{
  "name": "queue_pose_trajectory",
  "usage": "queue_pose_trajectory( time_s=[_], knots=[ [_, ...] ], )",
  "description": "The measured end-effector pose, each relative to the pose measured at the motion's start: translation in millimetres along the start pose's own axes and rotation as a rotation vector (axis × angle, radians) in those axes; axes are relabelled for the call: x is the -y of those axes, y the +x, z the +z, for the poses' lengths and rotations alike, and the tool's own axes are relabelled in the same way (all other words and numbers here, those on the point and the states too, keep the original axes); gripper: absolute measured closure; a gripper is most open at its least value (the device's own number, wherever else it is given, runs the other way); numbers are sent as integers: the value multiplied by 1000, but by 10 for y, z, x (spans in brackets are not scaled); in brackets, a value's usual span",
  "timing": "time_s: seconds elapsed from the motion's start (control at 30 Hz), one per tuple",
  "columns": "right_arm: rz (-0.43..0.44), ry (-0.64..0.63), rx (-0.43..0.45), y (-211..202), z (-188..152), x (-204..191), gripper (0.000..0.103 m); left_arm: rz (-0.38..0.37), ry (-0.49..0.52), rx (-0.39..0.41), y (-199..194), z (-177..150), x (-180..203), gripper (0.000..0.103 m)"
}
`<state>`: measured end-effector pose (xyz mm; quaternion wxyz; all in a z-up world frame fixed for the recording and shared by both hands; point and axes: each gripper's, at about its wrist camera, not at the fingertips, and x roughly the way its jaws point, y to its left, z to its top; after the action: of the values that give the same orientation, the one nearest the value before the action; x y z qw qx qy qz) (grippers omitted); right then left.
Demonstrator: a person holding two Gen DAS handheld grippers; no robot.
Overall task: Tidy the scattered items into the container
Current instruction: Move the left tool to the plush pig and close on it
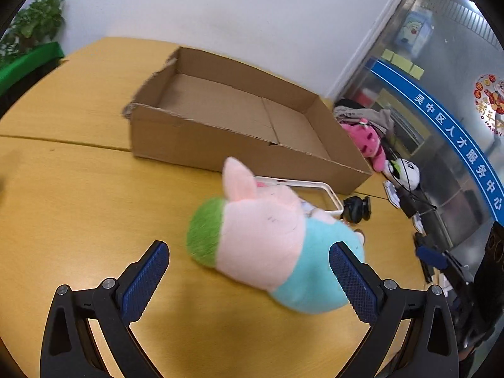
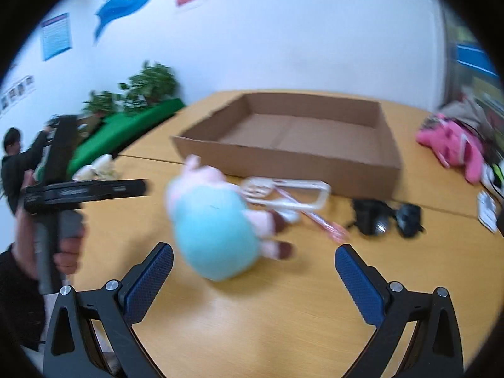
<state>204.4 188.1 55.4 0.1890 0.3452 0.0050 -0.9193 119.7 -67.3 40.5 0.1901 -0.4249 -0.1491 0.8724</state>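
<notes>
A plush pig (image 1: 267, 239) in a light-blue shirt with a green patch lies on the wooden table; it also shows in the right wrist view (image 2: 217, 220). My left gripper (image 1: 249, 280) is open, its blue pads either side of the pig's near end, not touching. My right gripper (image 2: 253, 280) is open and empty, just short of the pig. An empty, shallow cardboard box (image 1: 245, 119) stands behind the pig, also in the right wrist view (image 2: 296, 145). A white plastic frame with a pink strip (image 2: 289, 195) and a black gadget (image 2: 384, 214) lie in front of the box.
A pink plush (image 2: 450, 145) and a pile of clothes and cables lie at the table's right edge (image 1: 371, 135). The left hand-held gripper's body (image 2: 63, 192) shows at the left. Green plants (image 2: 145, 88) stand behind the table.
</notes>
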Motion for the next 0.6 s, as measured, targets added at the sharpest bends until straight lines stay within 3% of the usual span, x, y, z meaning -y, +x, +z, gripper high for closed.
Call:
queue_pose_trajectory(
  time_s=[0.23, 0.37, 0.6],
  knots=[
    [11, -71, -50, 402, 169, -275, 1, -18, 7, -105, 471, 33, 29, 0],
    [12, -123, -108, 755, 173, -296, 1, -36, 12, -108, 560, 80, 37, 0],
    [148, -85, -200, 1270, 65, -206, 8, -55, 40, -140, 647, 61, 56, 6]
  ],
)
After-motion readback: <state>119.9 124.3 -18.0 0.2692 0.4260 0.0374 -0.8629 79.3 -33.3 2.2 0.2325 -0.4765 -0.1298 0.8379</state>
